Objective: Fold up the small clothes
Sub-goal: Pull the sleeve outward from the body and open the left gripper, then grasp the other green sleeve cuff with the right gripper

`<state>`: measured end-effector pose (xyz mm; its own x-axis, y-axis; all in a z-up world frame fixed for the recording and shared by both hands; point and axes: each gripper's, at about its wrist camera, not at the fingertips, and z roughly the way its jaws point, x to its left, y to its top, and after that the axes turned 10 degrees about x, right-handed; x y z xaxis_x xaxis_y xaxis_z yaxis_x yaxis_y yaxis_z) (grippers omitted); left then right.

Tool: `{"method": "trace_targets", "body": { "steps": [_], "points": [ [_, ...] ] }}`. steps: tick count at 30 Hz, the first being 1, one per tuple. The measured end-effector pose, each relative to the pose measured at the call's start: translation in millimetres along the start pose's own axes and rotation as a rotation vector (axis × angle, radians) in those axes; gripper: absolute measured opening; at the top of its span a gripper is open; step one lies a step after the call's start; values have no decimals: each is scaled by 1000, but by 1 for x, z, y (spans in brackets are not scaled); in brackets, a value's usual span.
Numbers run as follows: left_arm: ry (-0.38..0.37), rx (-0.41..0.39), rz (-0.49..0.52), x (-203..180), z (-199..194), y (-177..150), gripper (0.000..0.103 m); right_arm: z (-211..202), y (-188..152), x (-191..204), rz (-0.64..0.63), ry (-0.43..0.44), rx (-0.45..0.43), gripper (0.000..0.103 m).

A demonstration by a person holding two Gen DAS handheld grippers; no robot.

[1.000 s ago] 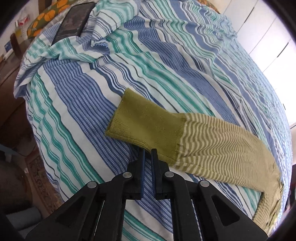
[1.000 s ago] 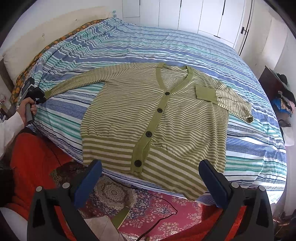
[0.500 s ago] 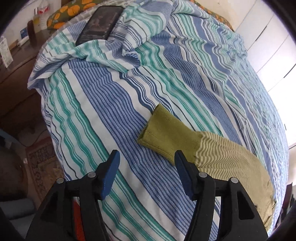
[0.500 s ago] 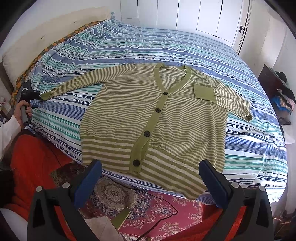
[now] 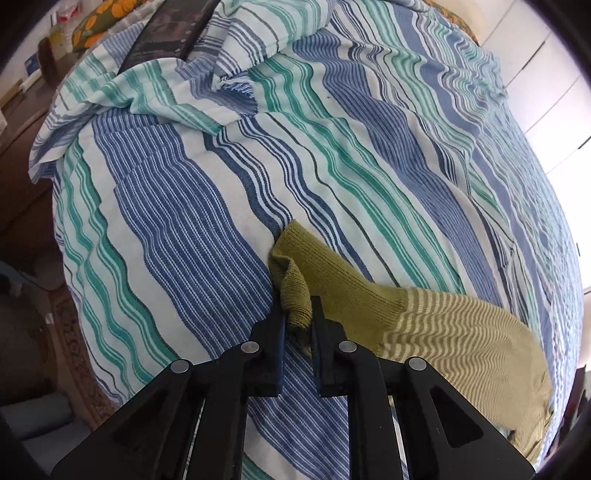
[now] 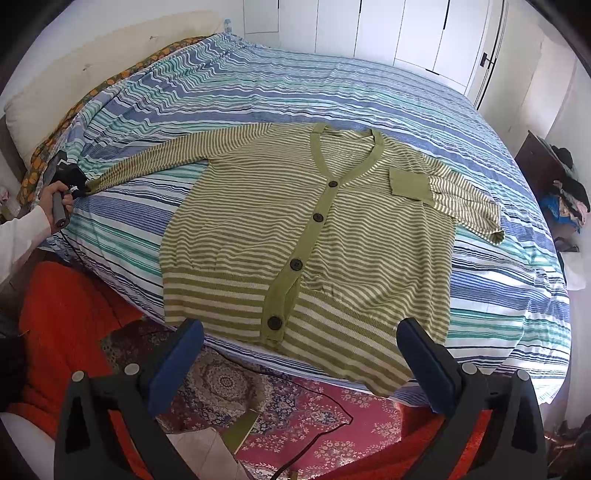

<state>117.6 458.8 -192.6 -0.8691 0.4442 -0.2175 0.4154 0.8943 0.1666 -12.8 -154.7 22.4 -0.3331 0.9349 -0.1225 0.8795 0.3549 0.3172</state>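
A green-and-cream striped cardigan (image 6: 295, 229) lies flat and buttoned on the striped bed cover (image 6: 258, 85). Its right sleeve (image 6: 465, 206) is folded in, the plain green cuff (image 6: 410, 182) resting on the chest. The other sleeve (image 5: 461, 332) stretches out to the bed's left edge. My left gripper (image 5: 297, 314) is closing its jaws on that sleeve's plain green cuff (image 5: 325, 280), and a bunched fold of the cuff is pinched between the pads. The right wrist view shows this left gripper (image 6: 70, 177) in a hand at the far left. My right gripper (image 6: 301, 325) hangs open above the cardigan's hem, holding nothing.
A dark flat device (image 5: 170, 29) lies on rumpled cover at the bed's corner. A patterned rug (image 6: 295, 406) and orange-red cloth (image 6: 74, 295) lie below the bed's near edge. White wardrobe doors (image 6: 406, 37) stand behind, and a dark stand with piled clothes (image 6: 554, 177) at right.
The left gripper opened wide and let go, then moved in and closed on the cuff's end, bunching it. The sleeve now runs straight out to the left. The right gripper has not moved.
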Motion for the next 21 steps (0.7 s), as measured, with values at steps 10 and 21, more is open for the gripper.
{"method": "trace_targets", "body": {
  "steps": [10, 21],
  "points": [
    [-30, -142, 107, 5, -86, -74, 75, -17, 27, -117, 109, -105, -147, 103],
    [-160, 11, 120, -7, -95, -190, 78, 169, 179, -175, -182, -94, 79, 65]
  ]
}}
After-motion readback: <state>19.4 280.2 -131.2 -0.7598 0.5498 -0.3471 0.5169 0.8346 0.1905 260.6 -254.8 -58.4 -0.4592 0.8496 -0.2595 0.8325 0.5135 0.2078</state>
